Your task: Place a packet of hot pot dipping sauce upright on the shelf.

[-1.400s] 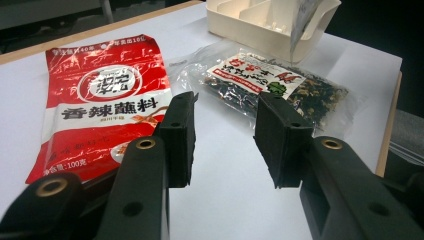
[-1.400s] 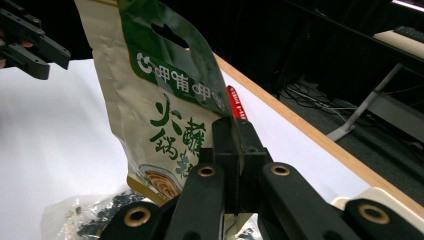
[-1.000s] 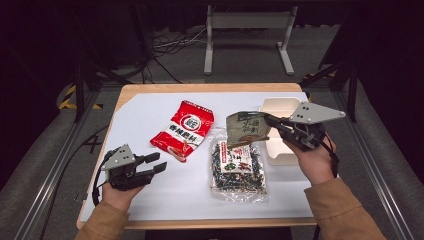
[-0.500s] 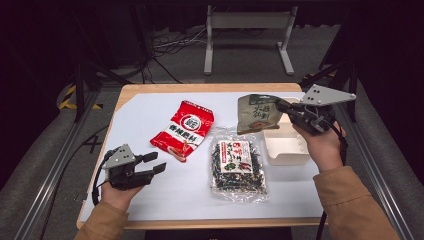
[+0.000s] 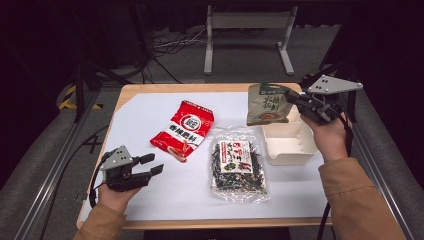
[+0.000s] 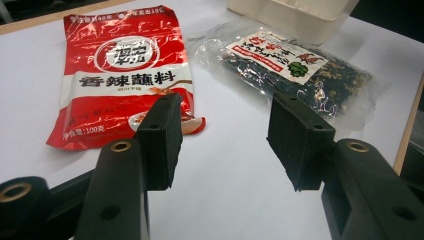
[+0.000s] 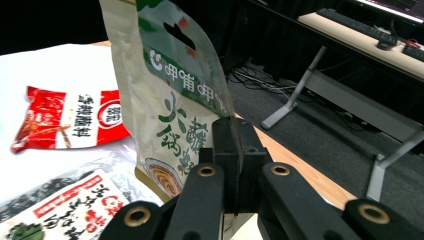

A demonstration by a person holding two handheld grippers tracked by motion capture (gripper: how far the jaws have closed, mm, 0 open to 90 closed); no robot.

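Observation:
My right gripper [image 5: 291,98] is shut on the lower edge of a beige and green snack pouch [image 5: 267,104], which it holds upright in the air above the far side of a white box [image 5: 290,145]. In the right gripper view the pouch [image 7: 175,95] rises from the closed jaws of the right gripper [image 7: 233,127]. A red sauce packet [image 5: 184,130] and a clear bag of dark dried food [image 5: 236,162] lie flat mid-table. My left gripper [image 5: 156,163] hovers low at the front left; its jaws have just been opening, with nothing between them. They point at the red packet [image 6: 120,75].
The white box, an open tray with inner ribs, stands at the table's right edge. A white sheet [image 5: 140,115] covers the wooden tabletop. Metal rails run along both sides, and a grey stand [image 5: 247,20] is on the floor behind.
My right gripper has carried the pouch rightward and slightly up, from beside the clear bag's top to above the white box. The left hand has stayed in place.

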